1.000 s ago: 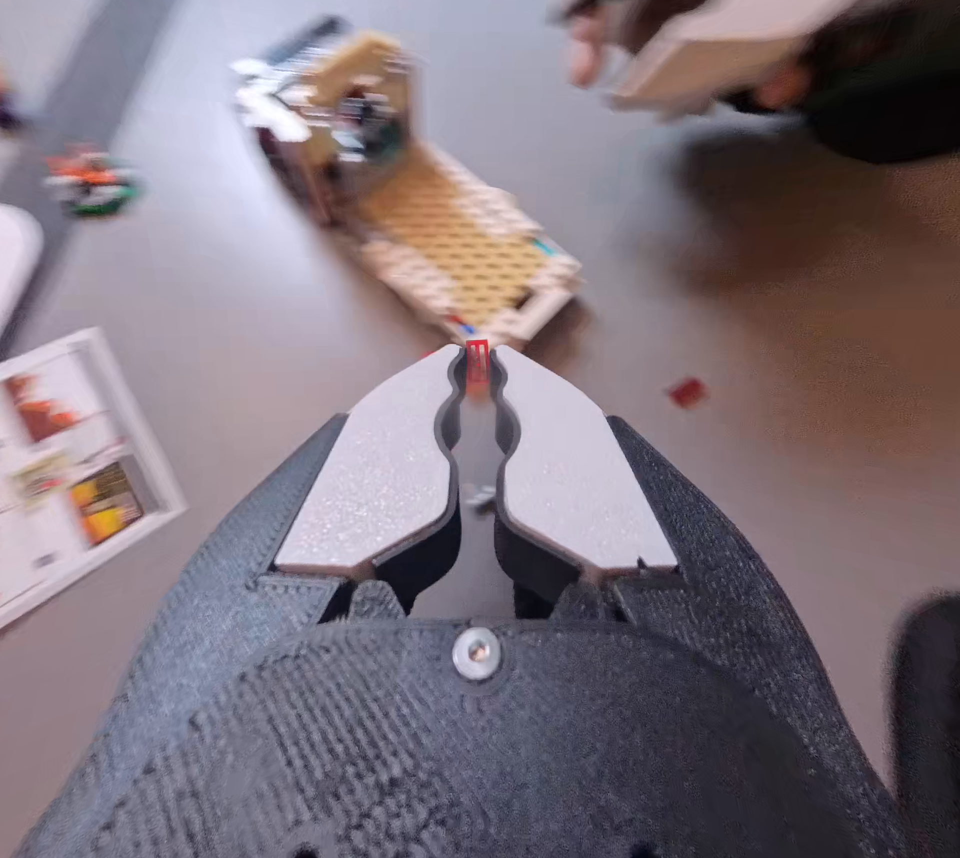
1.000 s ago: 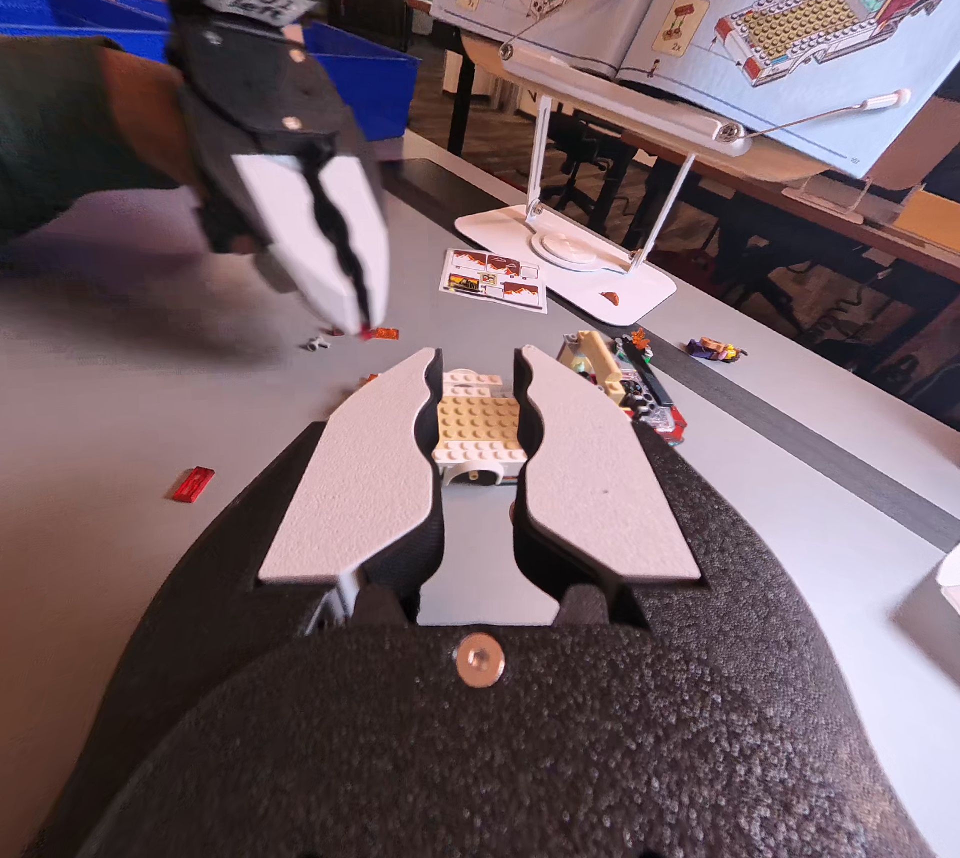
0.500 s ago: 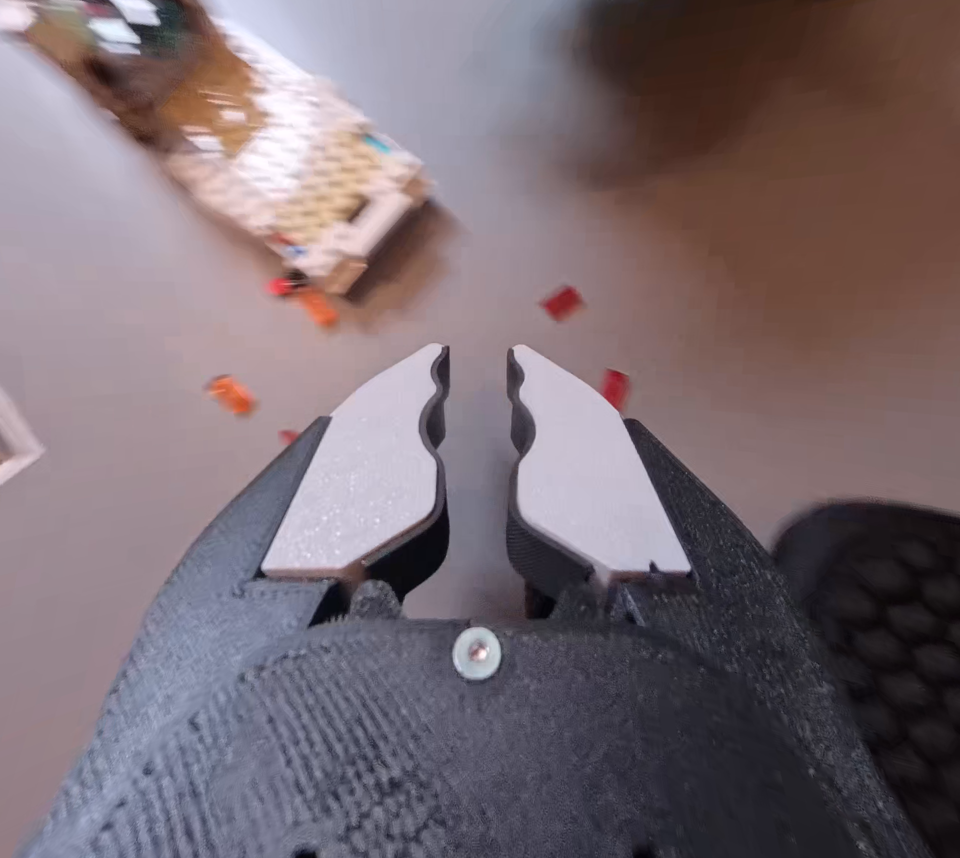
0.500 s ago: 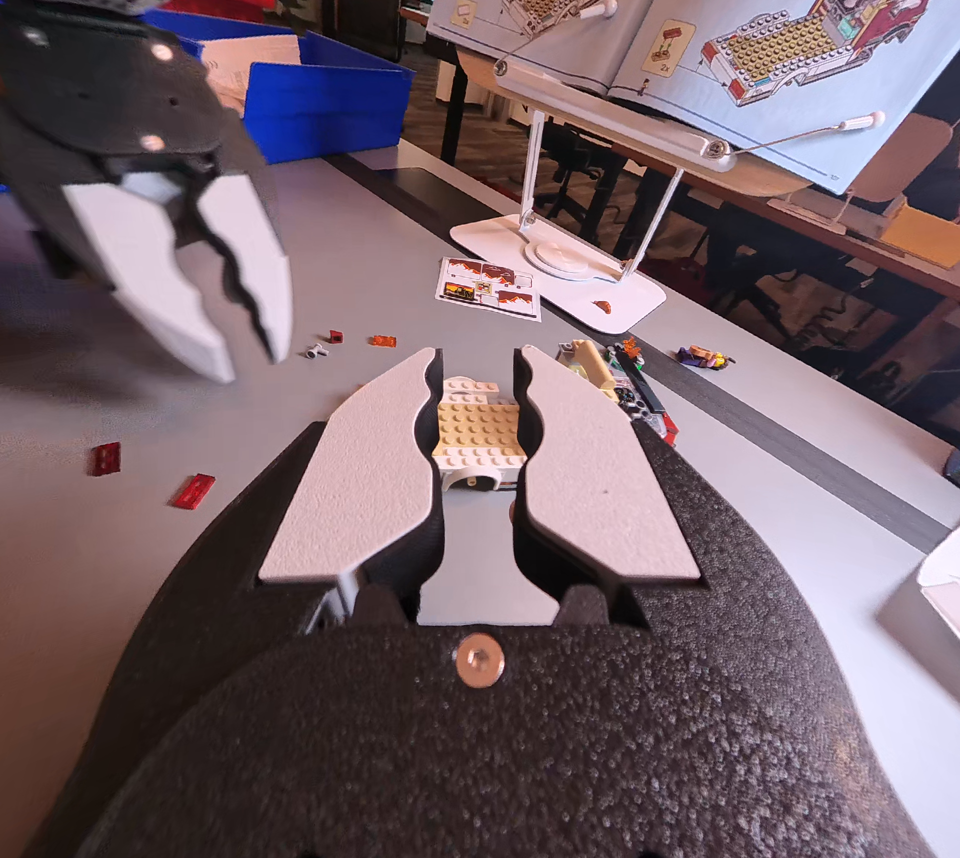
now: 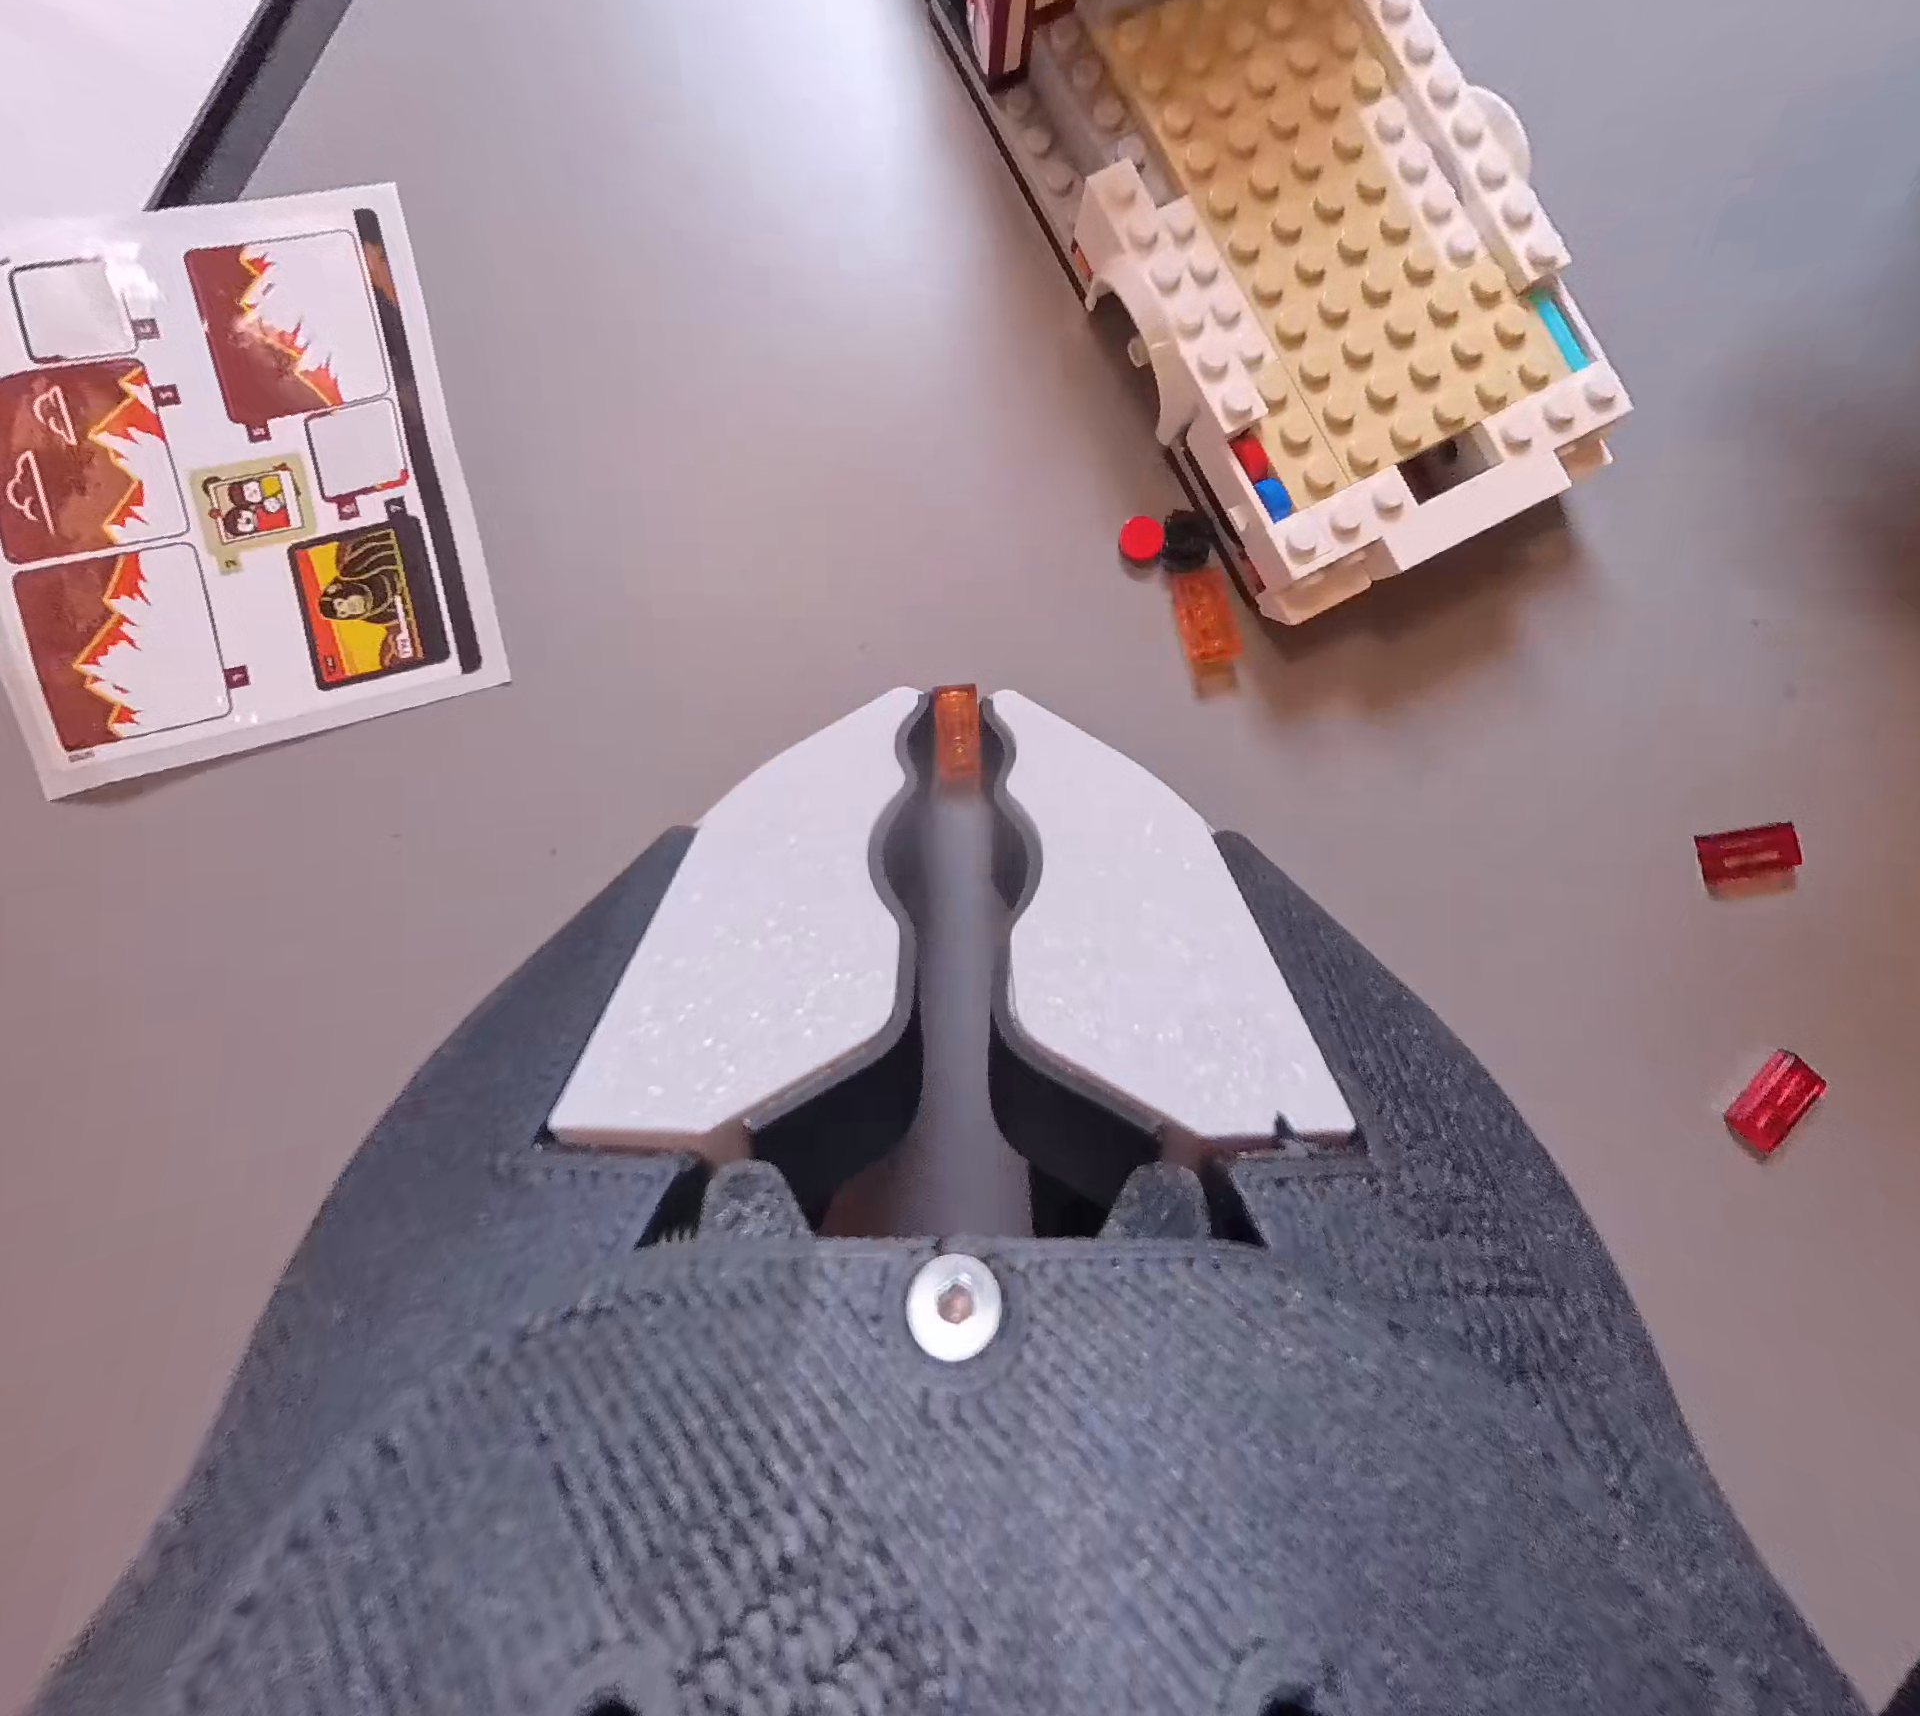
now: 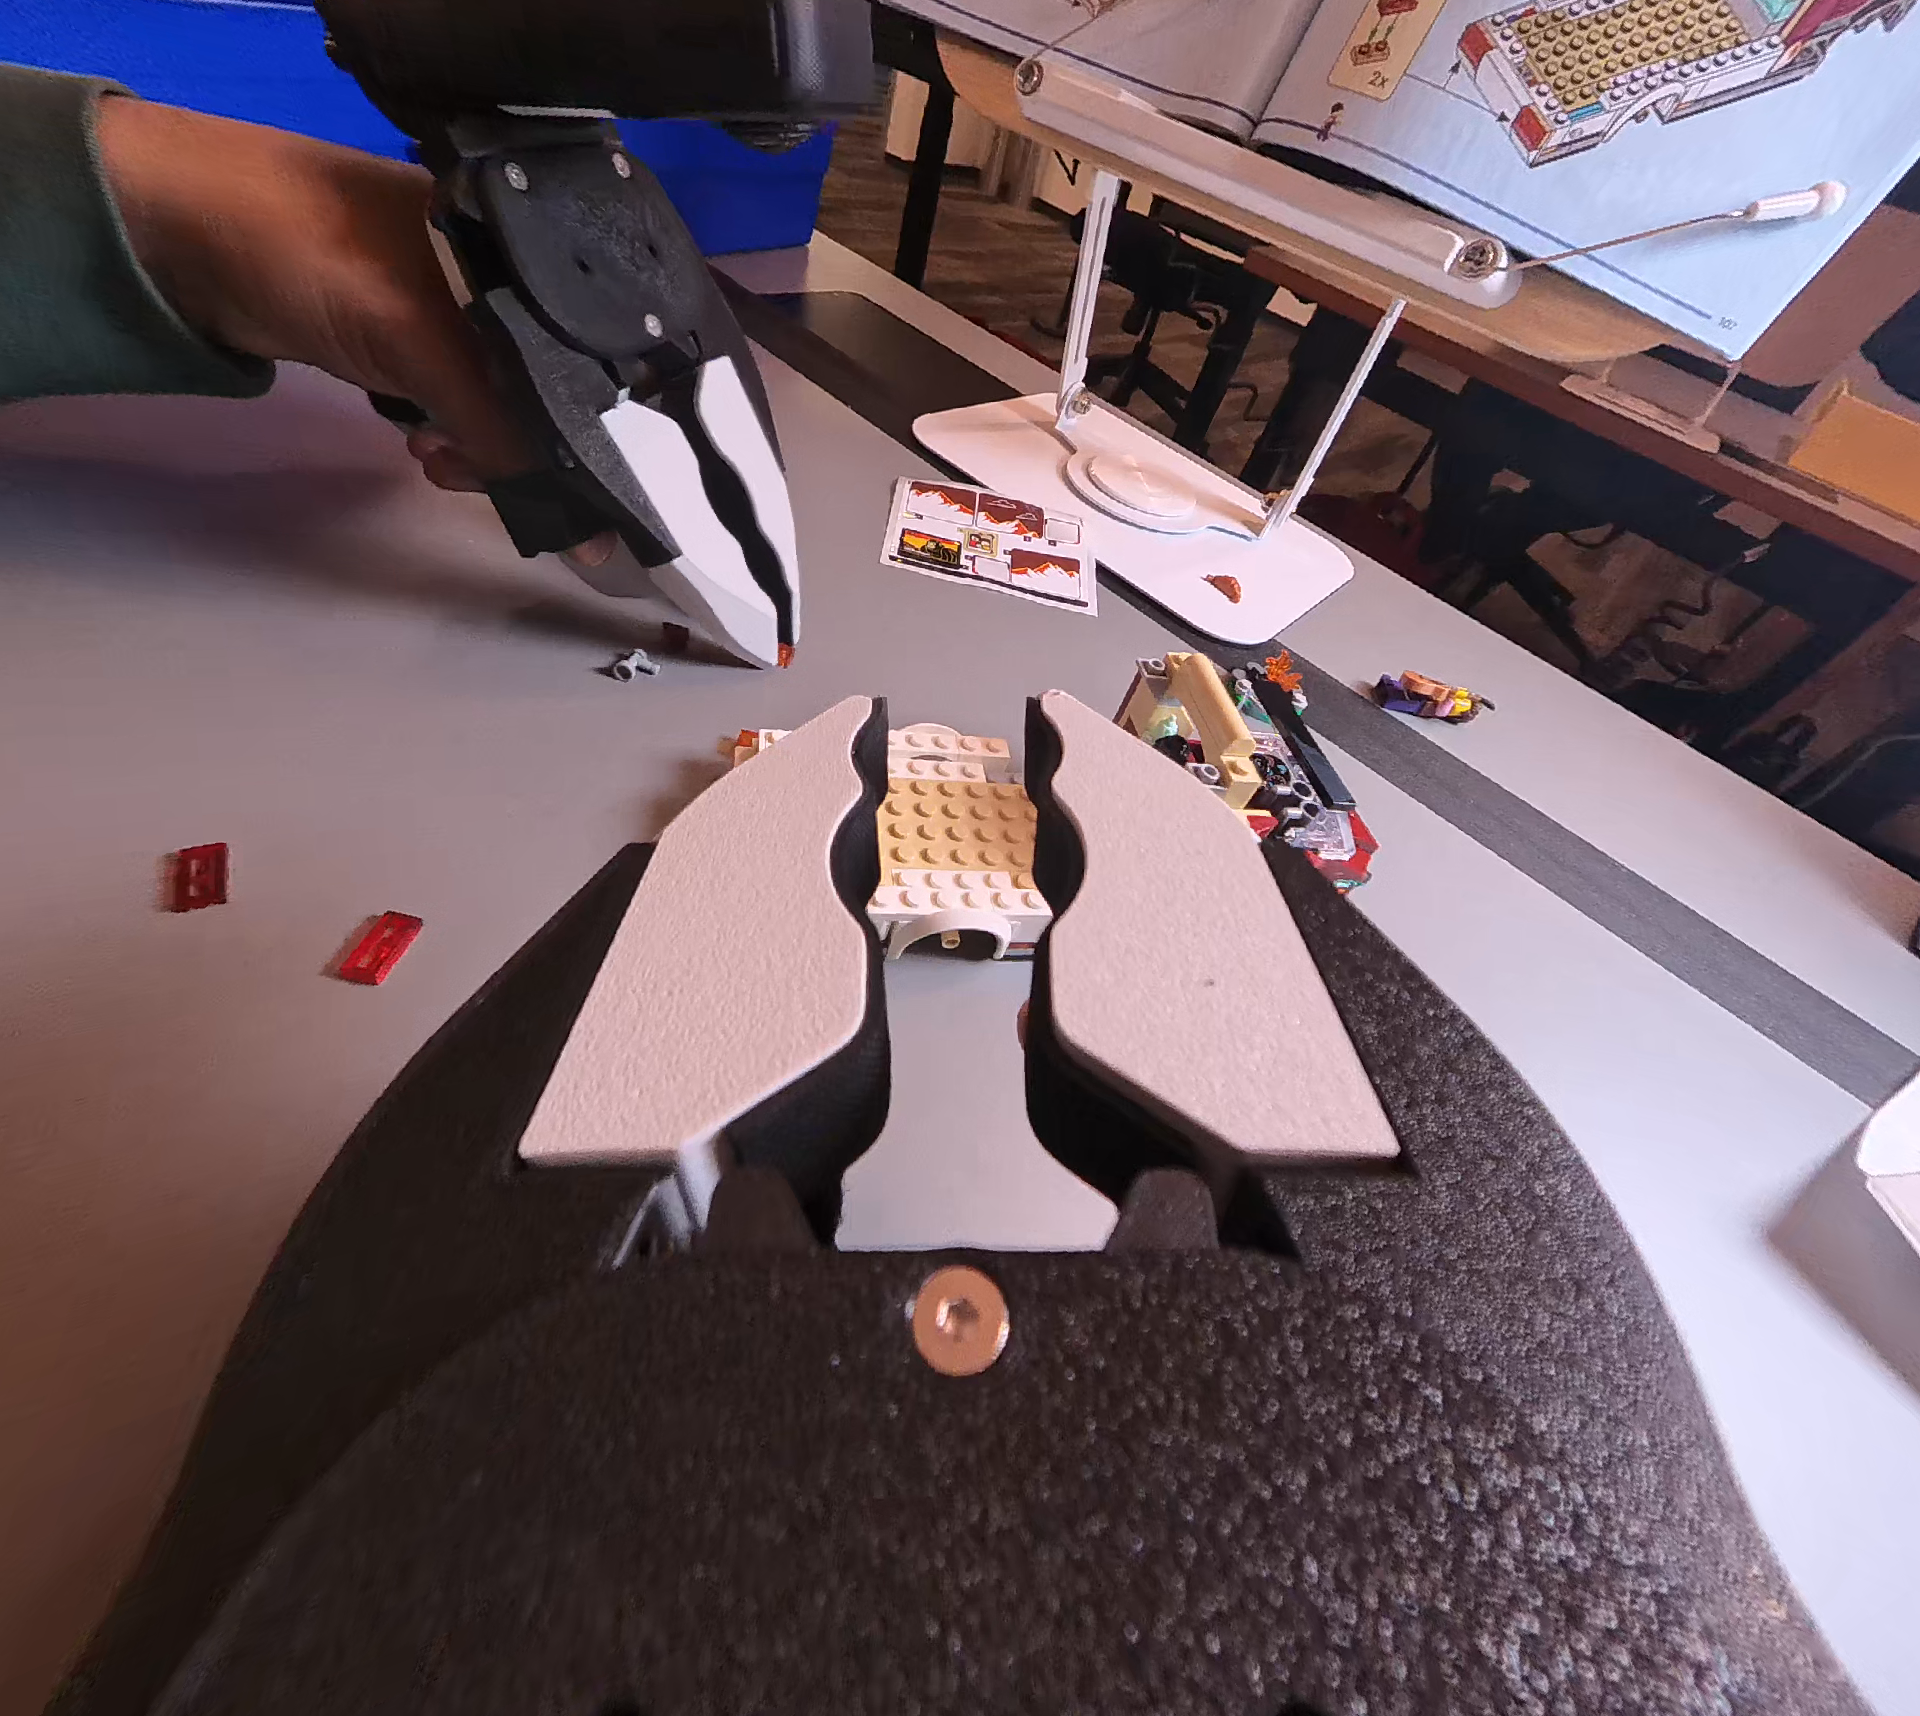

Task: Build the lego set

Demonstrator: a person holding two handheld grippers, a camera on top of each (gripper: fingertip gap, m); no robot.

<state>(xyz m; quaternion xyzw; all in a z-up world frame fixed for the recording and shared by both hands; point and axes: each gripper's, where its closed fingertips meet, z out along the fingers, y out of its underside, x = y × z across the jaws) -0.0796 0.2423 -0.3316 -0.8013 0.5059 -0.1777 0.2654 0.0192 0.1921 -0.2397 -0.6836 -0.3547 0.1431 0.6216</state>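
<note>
Lego camper (image 5: pixel 1340 253) sits half-built on the tabletop (image 5: pixel 727 212): cab and studded tan floor done, walls missing. Left gripper (image 5: pixel 954 710) pinches an orange plate (image 5: pixel 954 731) in narrow fingers; right gripper (image 6: pixel 956 710) straddles the model, fingers wide, apparently not clamping. Red plates (image 5: pixel 1748 856) and sticker sheet (image 5: pixel 208 471) await use
</note>
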